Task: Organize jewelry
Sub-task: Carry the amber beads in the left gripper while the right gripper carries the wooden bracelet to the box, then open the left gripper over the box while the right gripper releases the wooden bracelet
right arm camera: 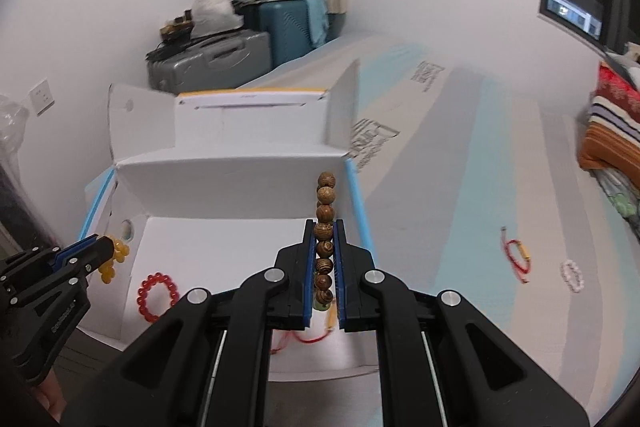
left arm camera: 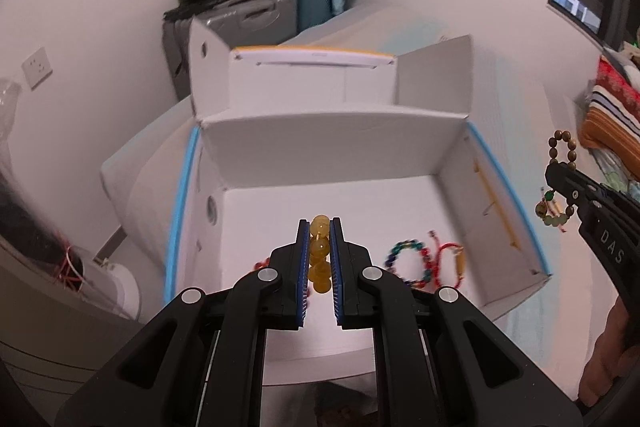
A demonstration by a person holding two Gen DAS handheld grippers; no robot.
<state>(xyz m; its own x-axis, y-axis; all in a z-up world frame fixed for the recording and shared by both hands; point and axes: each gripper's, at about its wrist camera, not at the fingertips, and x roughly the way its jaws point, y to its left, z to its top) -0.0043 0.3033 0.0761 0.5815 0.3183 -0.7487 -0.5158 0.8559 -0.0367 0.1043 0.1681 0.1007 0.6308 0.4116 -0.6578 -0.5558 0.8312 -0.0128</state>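
My left gripper [left arm camera: 319,227] is shut on a yellow bead bracelet [left arm camera: 320,249] and holds it above the open white box [left arm camera: 460,203]. My right gripper [right arm camera: 324,227] is shut on a brown wooden bead bracelet [right arm camera: 325,217] near the box's right wall. Inside the box lie a multicolour bead bracelet [left arm camera: 408,263], a red cord bracelet [left arm camera: 450,259] and a red bead bracelet [right arm camera: 157,297]. On the bed outside the box lie a red cord bracelet [right arm camera: 516,255] and a white bead bracelet [right arm camera: 572,275]. The right gripper also shows in the left wrist view [left arm camera: 560,171], and the left one in the right wrist view [right arm camera: 102,247].
The box [right arm camera: 240,167] stands on a bed with a pale blue and white cover [right arm camera: 460,147], its lid flaps raised at the back. Suitcases [right arm camera: 224,61] stand against the far wall. Striped folded cloth [right arm camera: 612,135] lies at the right.
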